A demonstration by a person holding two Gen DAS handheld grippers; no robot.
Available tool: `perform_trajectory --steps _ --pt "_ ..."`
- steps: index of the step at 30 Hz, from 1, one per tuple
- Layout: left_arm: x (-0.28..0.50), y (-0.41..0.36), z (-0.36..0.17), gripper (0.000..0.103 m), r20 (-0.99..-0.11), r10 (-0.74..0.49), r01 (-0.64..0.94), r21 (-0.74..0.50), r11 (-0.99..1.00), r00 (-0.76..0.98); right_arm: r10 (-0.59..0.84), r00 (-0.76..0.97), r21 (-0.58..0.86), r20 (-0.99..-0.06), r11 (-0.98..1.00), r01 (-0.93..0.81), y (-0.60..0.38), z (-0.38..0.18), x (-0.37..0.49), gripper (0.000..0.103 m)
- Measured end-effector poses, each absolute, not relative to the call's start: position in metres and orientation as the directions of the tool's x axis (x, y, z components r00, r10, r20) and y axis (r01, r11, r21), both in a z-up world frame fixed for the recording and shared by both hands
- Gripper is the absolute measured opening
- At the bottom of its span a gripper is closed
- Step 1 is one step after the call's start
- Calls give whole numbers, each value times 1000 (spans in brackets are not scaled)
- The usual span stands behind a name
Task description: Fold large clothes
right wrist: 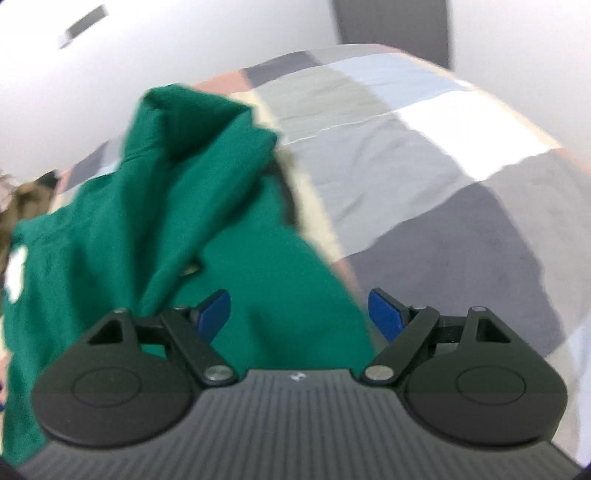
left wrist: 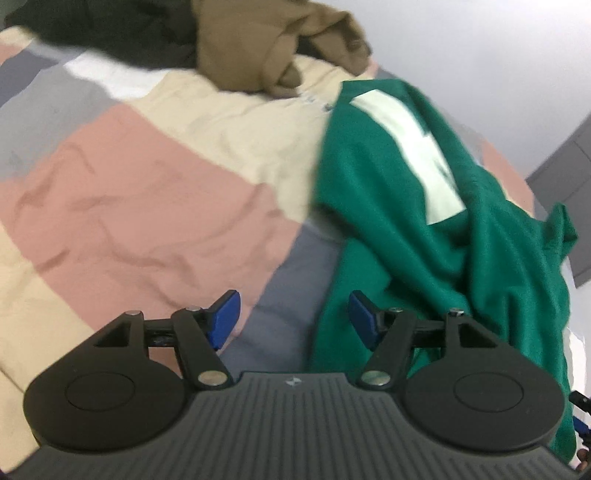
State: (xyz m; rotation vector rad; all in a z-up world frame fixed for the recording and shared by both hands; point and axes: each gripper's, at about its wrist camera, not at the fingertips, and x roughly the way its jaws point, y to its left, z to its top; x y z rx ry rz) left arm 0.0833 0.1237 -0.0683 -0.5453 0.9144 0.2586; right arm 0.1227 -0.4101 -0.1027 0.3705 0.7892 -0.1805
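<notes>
**A:** Where is the garment?

**Me:** The green shirt [left wrist: 413, 229] lies bunched on the bed [left wrist: 140, 206], over its patchwork cover of pink, cream, grey and white blocks. From my left wrist camera it fills the right side of the view, with a pale printed patch [left wrist: 410, 147] facing up. From my right wrist camera the same shirt [right wrist: 155, 221] sits left and centre, one part standing up in a peak, the cloth rumpled and folded over itself.

**A:** And your fingers?

**Me:** Both pairs are spread wide and hold nothing. My left gripper [left wrist: 293, 319] hangs above the cover at the shirt's near edge; its right blue pad [left wrist: 364, 317] shows against the green cloth, the left pad against the cover. Whether that pad touches the fabric I cannot tell. My right gripper [right wrist: 301, 315] has green cloth showing between its 2 fingers, and its right pad [right wrist: 386, 314] shows against the grey cover [right wrist: 443, 192].

**A:** Anything else on the bed?

**Me:** At the far end, in the left view, a brown garment [left wrist: 266, 48] is heaped beside a dark one [left wrist: 110, 33]. Both views are blurred.
</notes>
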Motion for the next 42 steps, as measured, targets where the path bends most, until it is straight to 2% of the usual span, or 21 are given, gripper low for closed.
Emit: perform_trajectory --steps 5,8,11,15,19,22,24,28,31,33,34,35,36,37,39,42 --pt "82 125 -81 71 -814 -69 -444 -383 810 577 19 667 299 -745 903 308 -430 -104 129 83" --pt "82 123 -84 71 -813 -94 -437 -402 805 575 23 617 273 -786 909 314 -439 -109 135 83" --pt "83 121 -88 72 -802 -167 -406 -455 792 574 56 582 319 -811 877 359 -457 -119 137 83" --pt "77 112 -92 72 -758 -322 -355 -578 735 567 209 541 461 -815 800 385 -477 -137 134 84" --pt "68 100 -89 72 -724 -413 -308 -638 705 553 403 525 611 -749 726 315 -475 -143 126 85" --pt "64 92 -91 71 -702 -483 -290 -680 674 523 493 522 668 -696 711 219 -457 -135 121 86" --pt "59 86 -92 71 -691 -511 -275 -695 665 511 529 502 671 -685 725 152 -440 -129 121 86" --pt "55 72 -102 71 -726 -521 -291 -670 683 449 544 452 629 -707 776 50 -410 -123 124 86" --pt "56 63 -105 71 -739 -514 -284 -654 701 435 493 384 548 -781 835 44 -393 -135 132 84" --pt "56 61 -103 66 -735 -520 -273 -658 702 435 445 361 491 -820 870 42 -381 -140 136 78" --pt "55 60 -102 55 -737 -518 -273 -656 704 435 423 364 465 -830 885 32 -376 -138 136 65" --pt "57 58 -102 40 -748 -505 -279 -643 714 431 398 369 435 -840 900 21 -370 -135 134 55" --pt "56 58 -101 31 -757 -493 -288 -632 720 429 397 375 433 -838 901 13 -368 -132 132 38" --pt "54 63 -100 15 -752 -496 -299 -639 708 434 423 382 460 -822 888 6 -368 -127 130 26" --pt "48 73 -92 11 -709 -529 -303 -690 657 467 468 421 521 -777 853 12 -375 -115 125 19" --pt "40 89 -69 10 -615 -574 -281 -775 566 541 536 482 604 -693 797 -15 -384 -94 111 16"
